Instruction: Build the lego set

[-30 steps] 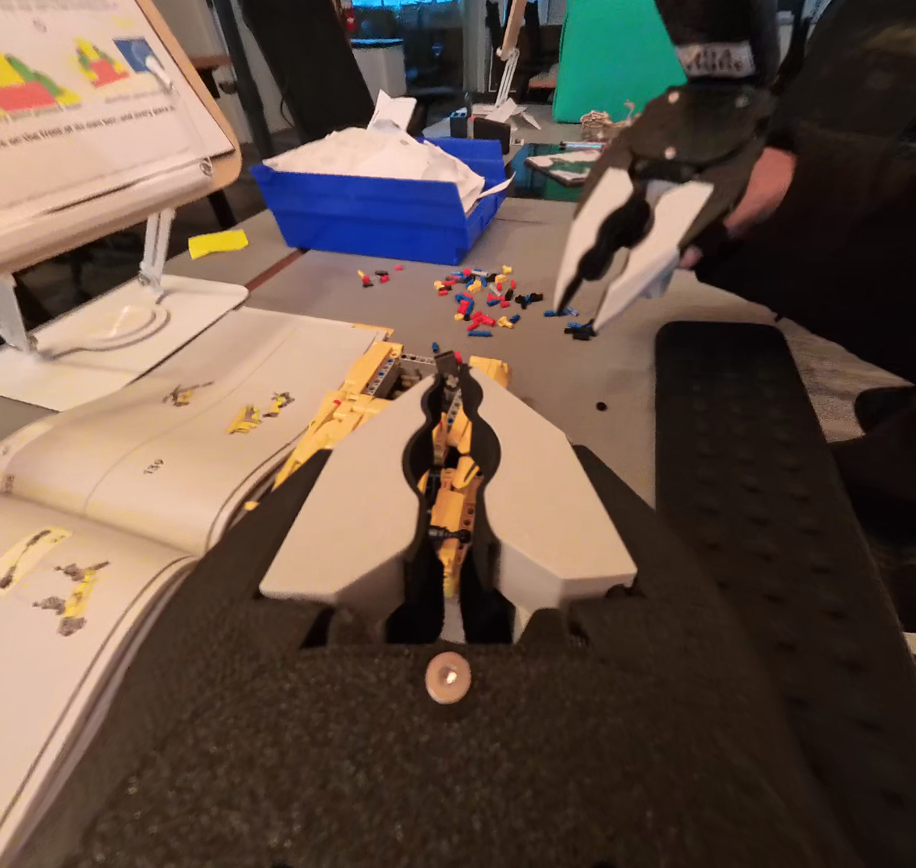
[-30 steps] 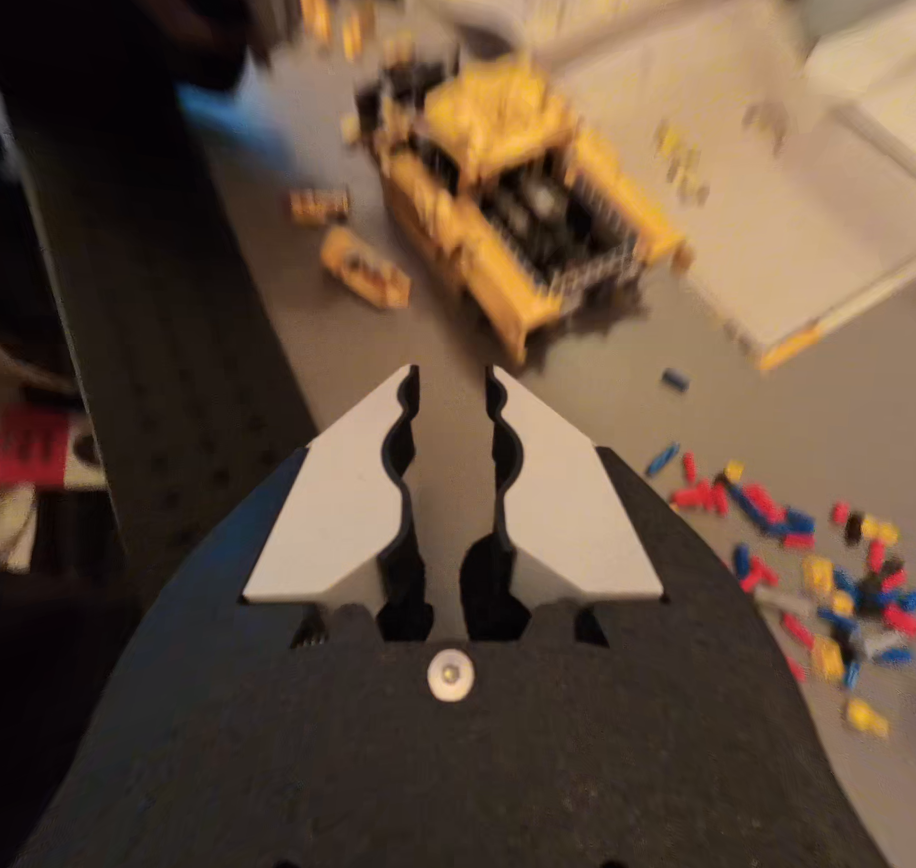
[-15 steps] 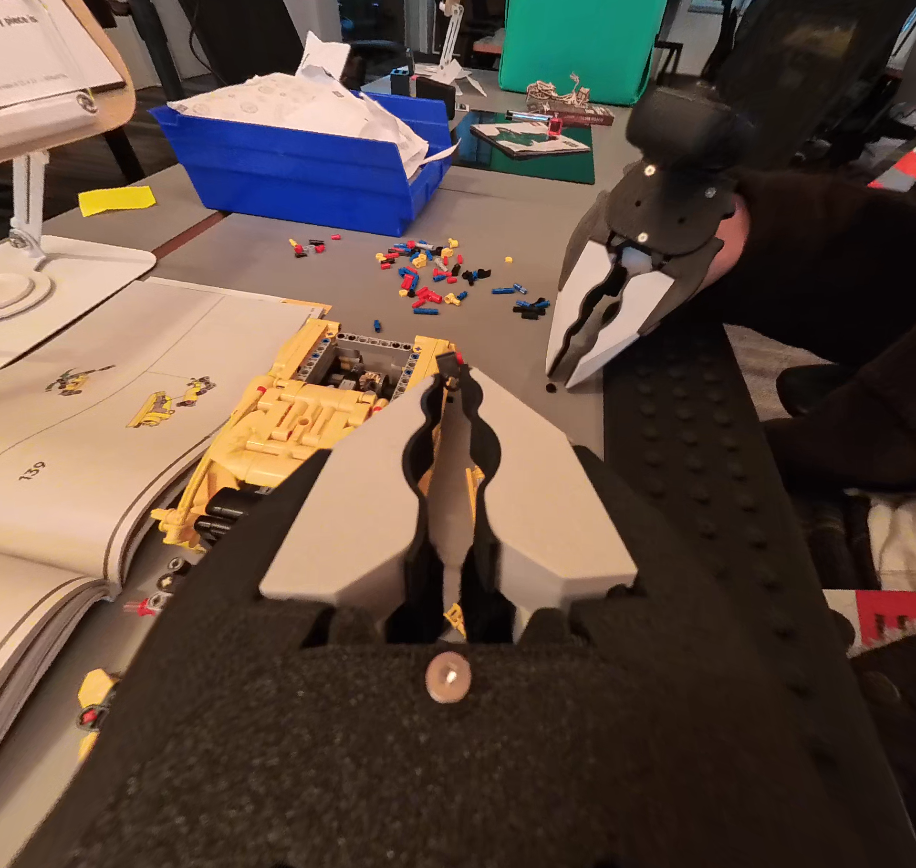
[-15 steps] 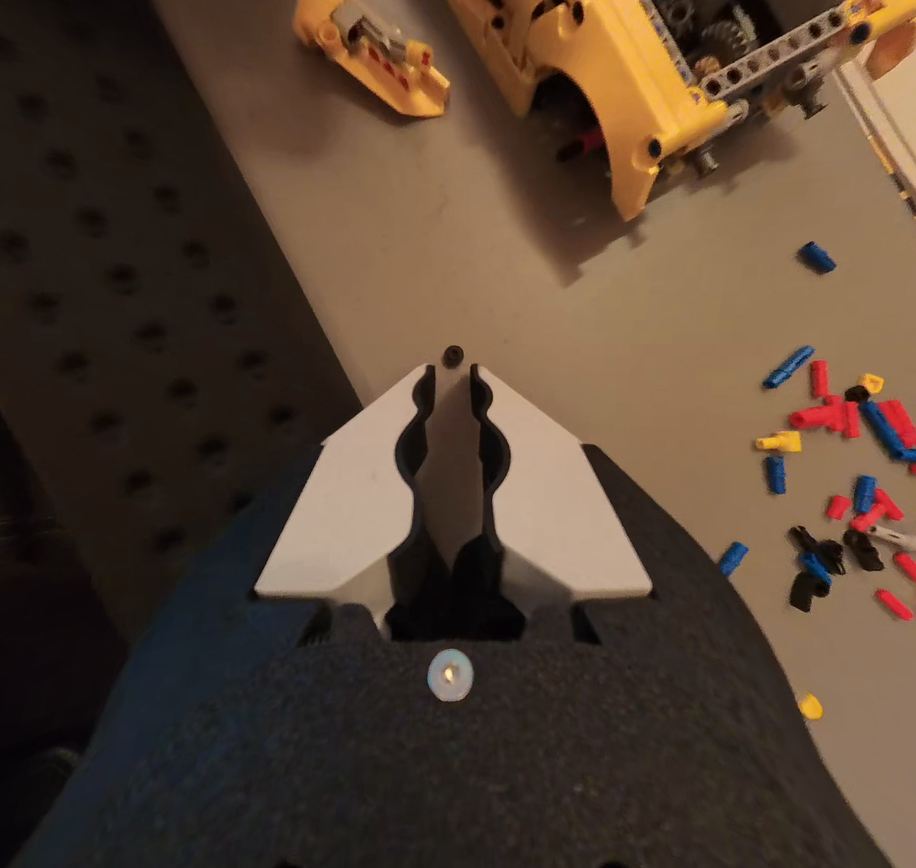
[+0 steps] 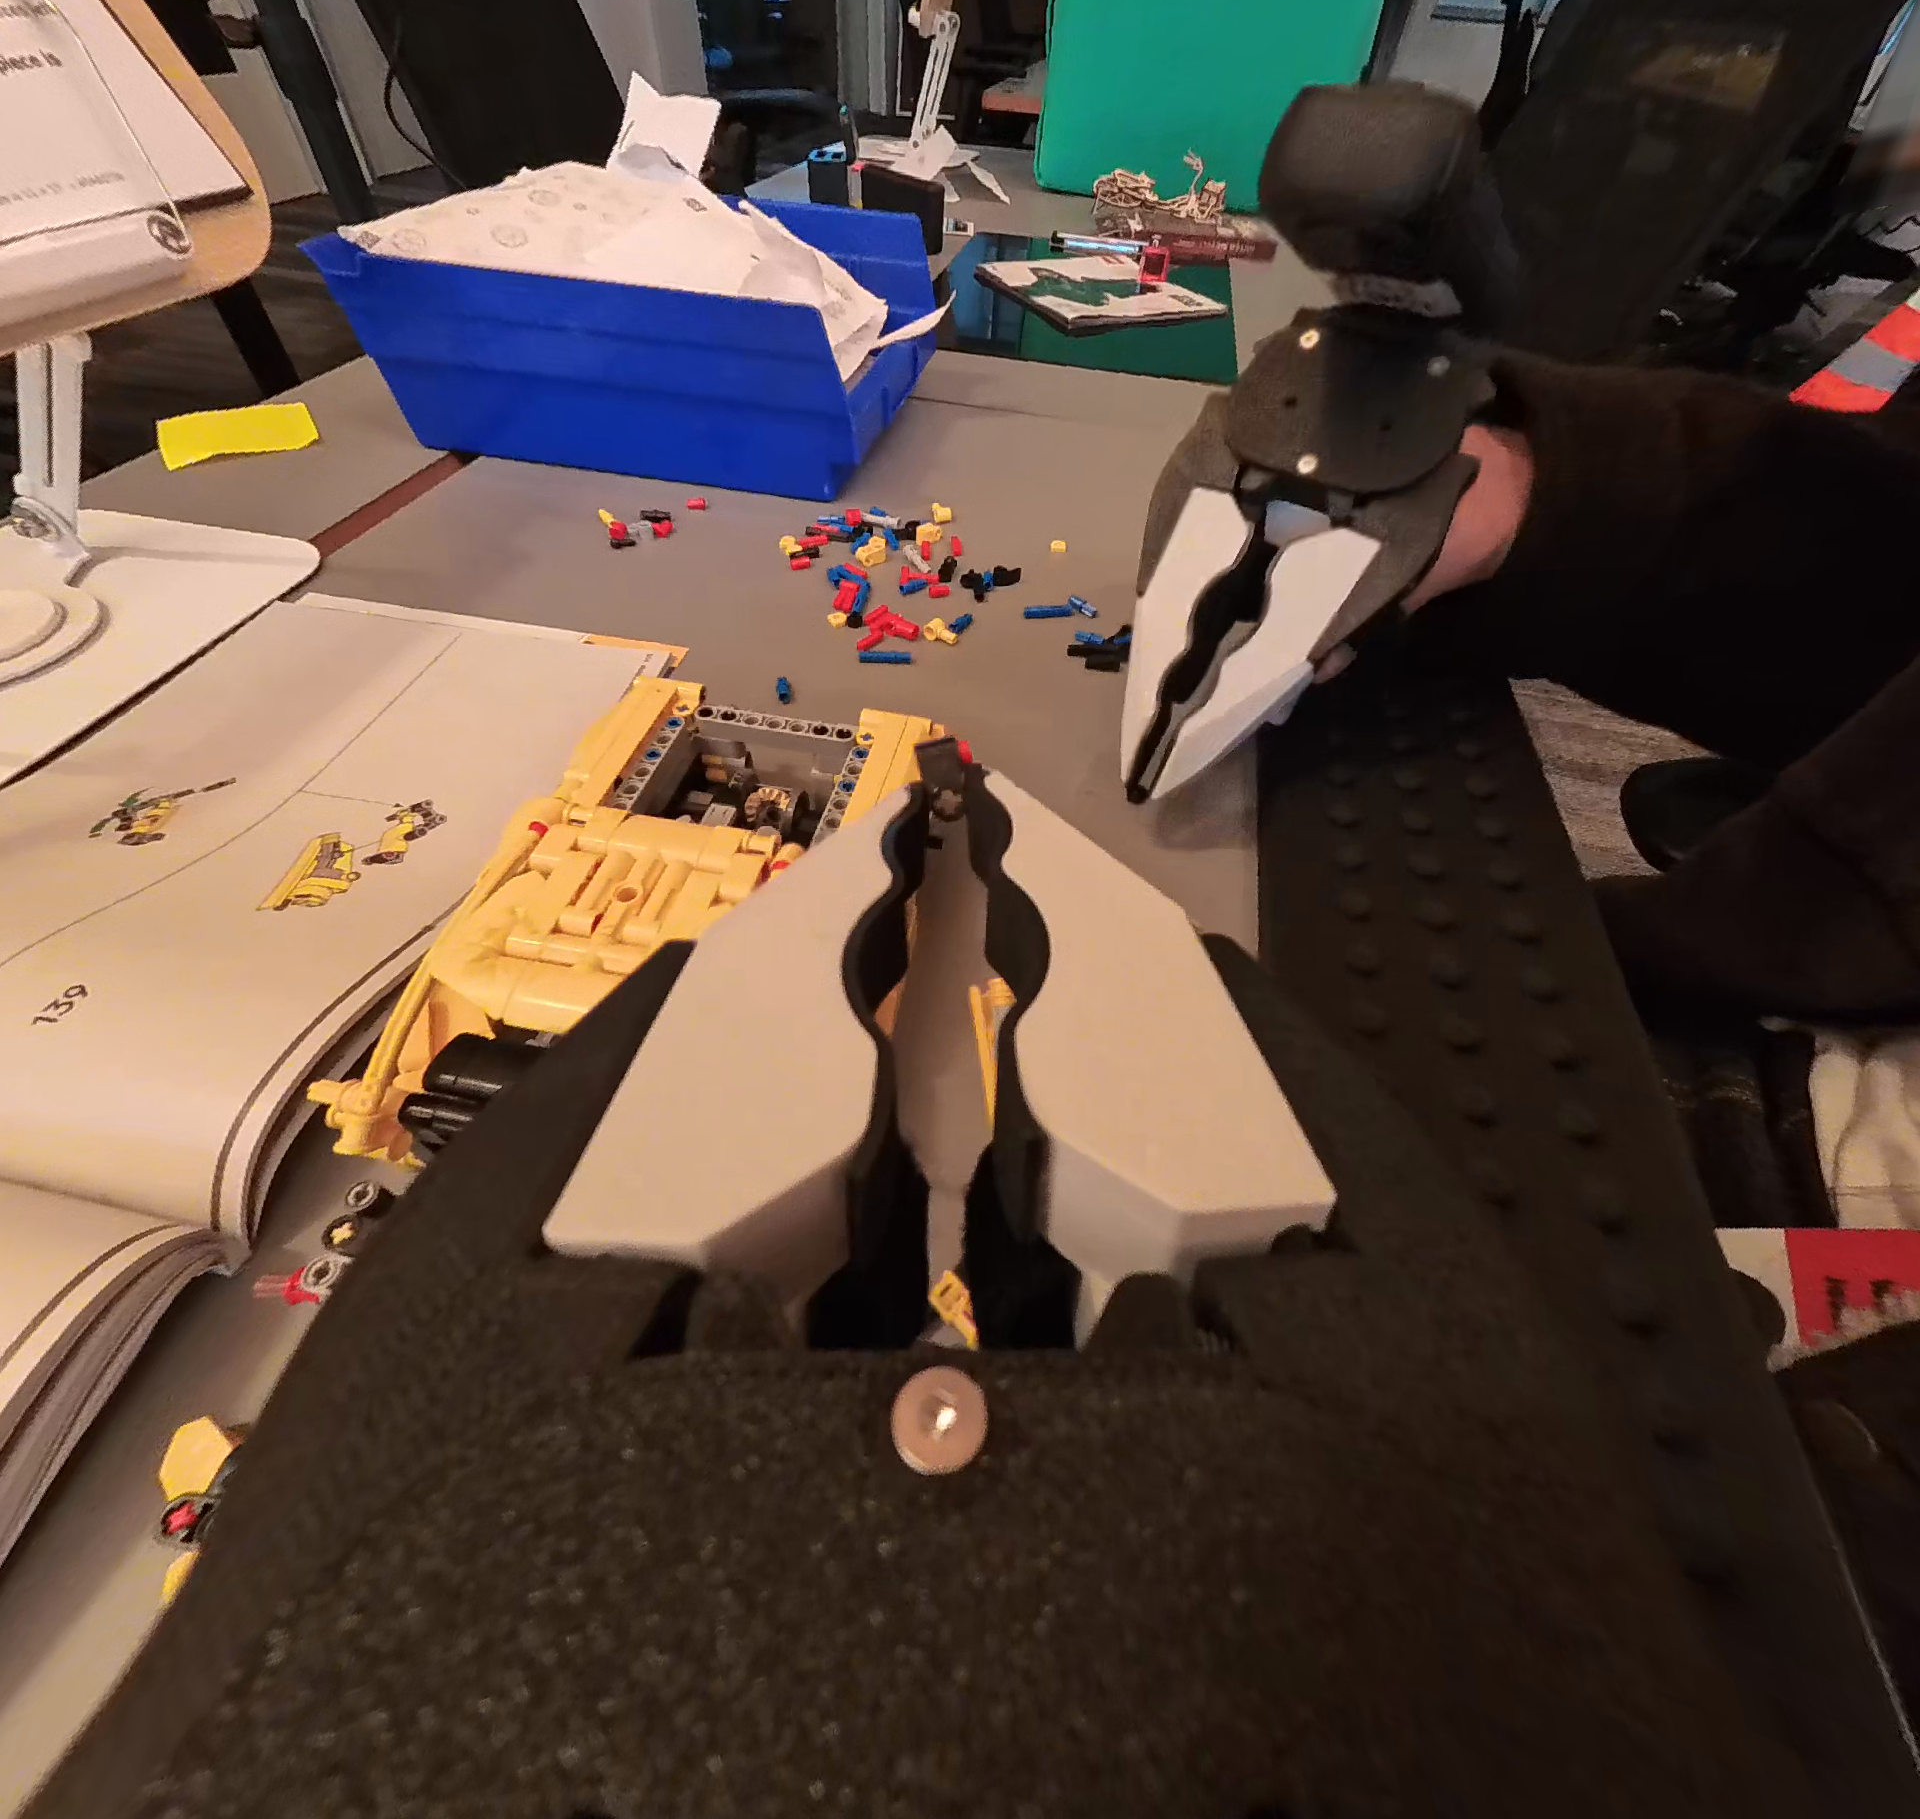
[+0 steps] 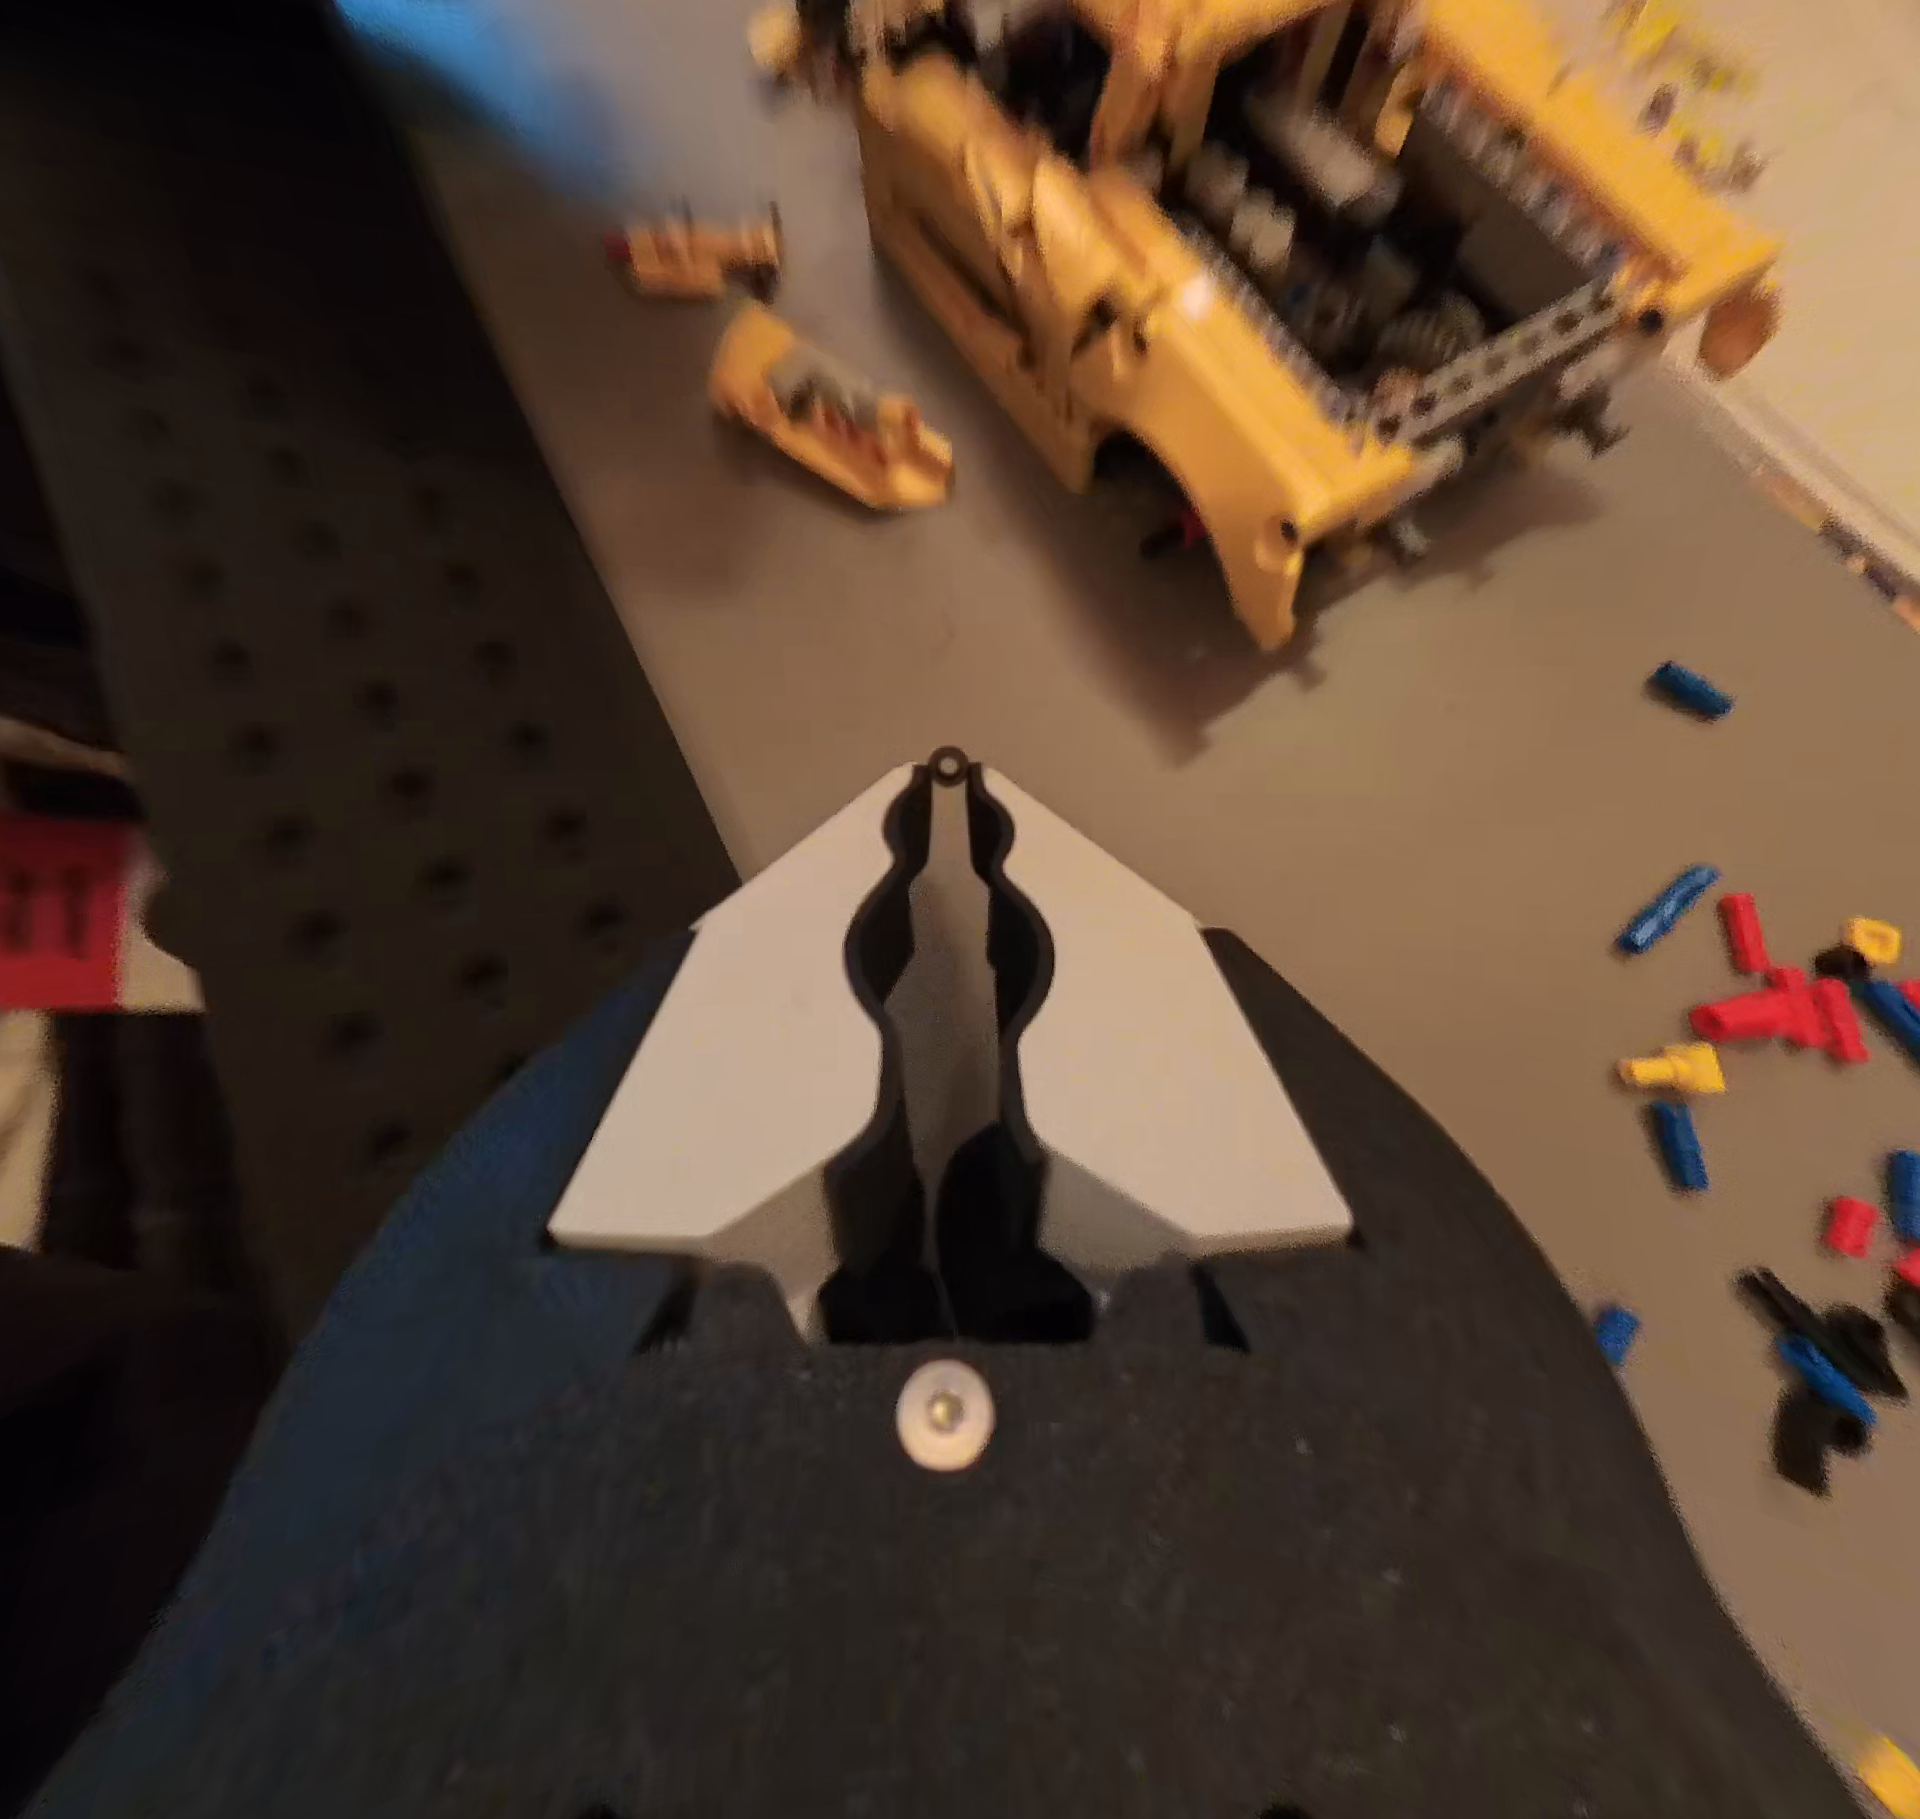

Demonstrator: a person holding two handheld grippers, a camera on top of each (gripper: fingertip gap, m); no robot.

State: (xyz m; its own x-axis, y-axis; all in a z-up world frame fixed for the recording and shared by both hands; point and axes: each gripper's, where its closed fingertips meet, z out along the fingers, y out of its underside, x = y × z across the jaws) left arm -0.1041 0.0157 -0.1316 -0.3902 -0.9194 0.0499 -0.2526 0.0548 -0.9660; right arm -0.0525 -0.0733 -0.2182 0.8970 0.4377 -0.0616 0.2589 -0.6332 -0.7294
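Observation:
The half-built yellow Lego car [image 5: 644,865] lies on the grey table beside the open instruction book [image 5: 260,834]; it also shows in the right wrist view [image 6: 1195,242], blurred. My left gripper [image 5: 945,782] hovers over the car's right rear corner, shut on a small black piece with a red bit [image 5: 941,763]. My right gripper [image 5: 1138,787] points down at the table edge of the black mat, right of the car. In its own view the right gripper [image 6: 948,770] is shut on a tiny black ring [image 6: 948,761] at its fingertips.
Loose red, blue, yellow and black pieces [image 5: 883,574] [image 6: 1787,1021] are scattered behind the car. Two small yellow sub-assemblies [image 6: 831,429] [image 6: 696,252] lie near it. A blue bin of paper [image 5: 623,387] stands behind. A black dimpled mat [image 5: 1455,990] runs along the right. A sheet on a stand [image 5: 104,159] stands at the left.
My right gripper came down to the black ring on the table and its jaws closed on it. My left gripper drew back and up from the car, still holding its piece.

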